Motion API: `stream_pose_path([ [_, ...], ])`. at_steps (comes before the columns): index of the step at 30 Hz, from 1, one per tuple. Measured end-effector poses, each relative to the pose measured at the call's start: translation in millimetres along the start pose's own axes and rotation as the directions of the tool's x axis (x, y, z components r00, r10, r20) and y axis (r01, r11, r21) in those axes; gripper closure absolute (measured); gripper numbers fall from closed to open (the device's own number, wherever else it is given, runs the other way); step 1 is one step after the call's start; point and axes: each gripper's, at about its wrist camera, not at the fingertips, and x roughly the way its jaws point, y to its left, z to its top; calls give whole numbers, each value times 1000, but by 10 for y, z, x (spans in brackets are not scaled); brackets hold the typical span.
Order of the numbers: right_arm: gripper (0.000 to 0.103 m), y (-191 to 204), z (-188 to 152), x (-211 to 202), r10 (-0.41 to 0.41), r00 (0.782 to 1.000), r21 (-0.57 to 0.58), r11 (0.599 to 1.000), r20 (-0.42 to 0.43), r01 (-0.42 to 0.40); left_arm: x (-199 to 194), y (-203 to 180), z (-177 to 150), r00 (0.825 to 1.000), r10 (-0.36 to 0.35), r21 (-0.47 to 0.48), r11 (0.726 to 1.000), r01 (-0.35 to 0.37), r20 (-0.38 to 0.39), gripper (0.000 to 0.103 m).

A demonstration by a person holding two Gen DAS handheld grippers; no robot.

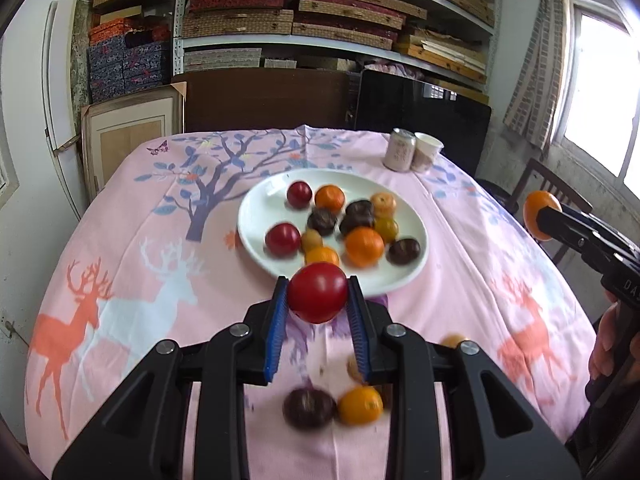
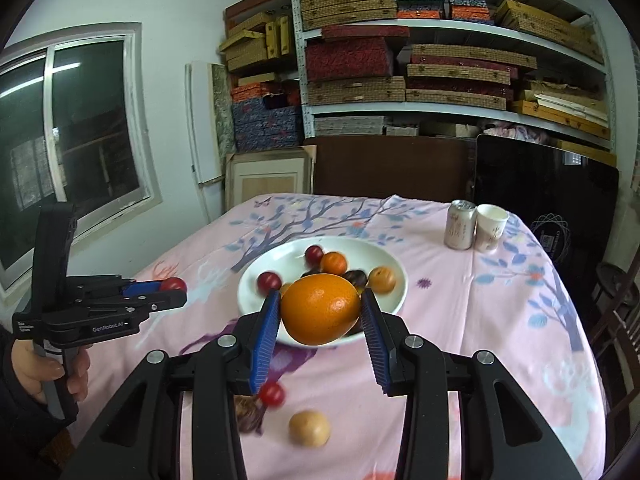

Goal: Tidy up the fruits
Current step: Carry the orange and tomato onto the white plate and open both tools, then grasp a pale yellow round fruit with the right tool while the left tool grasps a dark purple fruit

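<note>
The left gripper (image 1: 318,298) is clamped on a red round fruit (image 1: 317,297), both blue ribbed pads (image 1: 277,320) pressing its sides. The fruit is held clear of the pink tablecloth (image 1: 132,248), just before the near rim of the white plate (image 1: 256,208). It is near-spherical; no long axis or stem end can be made out.

The right gripper (image 2: 320,310) is clamped on an orange (image 2: 320,309), held in the air in front of the plate (image 2: 248,280). The orange is slightly oval, its long axis lying roughly across the jaws and tilted down toward the right pad. A dimpled end faces up and to the right.

The plate carries a loose group of red, orange, yellow and dark brown fruits. On the cloth near the person lie further pieces: a dark fruit (image 1: 309,407) touching a small orange fruit (image 1: 360,405), and in the right wrist view a small red fruit (image 2: 271,394) and a tan fruit (image 2: 309,428), apart from each other.

A can (image 2: 460,225) and a paper cup (image 2: 491,227) stand upright, side by side, at the far right of the table.
</note>
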Motion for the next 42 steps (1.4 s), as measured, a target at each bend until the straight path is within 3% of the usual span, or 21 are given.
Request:
stream_pose_path([
  [10, 62, -183, 314, 1268, 42, 992, 73, 997, -117, -34, 1141, 229, 612, 995, -1, -112, 994, -10, -98, 75],
  [19, 61, -65, 307, 1967, 65, 977, 9, 998, -204, -64, 1793, 458, 694, 988, -21, -188, 982, -8, -155, 72],
  [20, 58, -44, 308, 1984, 63, 977, -1, 998, -202, -64, 1795, 483, 690, 988, -23, -196, 981, -7, -151, 58],
  [21, 48, -29, 303, 1966, 50, 980, -11, 999, -190, -53, 1763, 508, 689, 990, -25, -204, 979, -4, -138, 46],
  [22, 43, -30, 309, 1934, 48, 984, -11, 999, -173, -50, 1703, 526, 694, 993, -18, -210, 978, -6, -116, 45],
  [26, 41, -92, 341, 1731, 41, 988, 15, 999, -146, -39, 1392, 574, 678, 998, -26, -235, 972, 11, -58, 41],
  [30, 41, -229, 270, 1414, 26, 985, 69, 997, -169, -15, 1024, 453, 477, 997, -59, -190, 981, 47, -59, 33],
  [35, 40, -279, -149, 929, 22, 973, 73, 997, -230, -6, 566, 107, -55, 993, -72, -35, 997, 69, -98, 31],
  [40, 40, -237, -628, 513, 13, 968, 55, 998, -252, 1, 222, -134, -533, 990, -85, 46, 995, 90, -113, 29],
  [42, 40, -191, -809, 410, 26, 963, 64, 998, -270, -9, 130, -188, -707, 990, -85, 54, 994, 92, -109, 23],
])
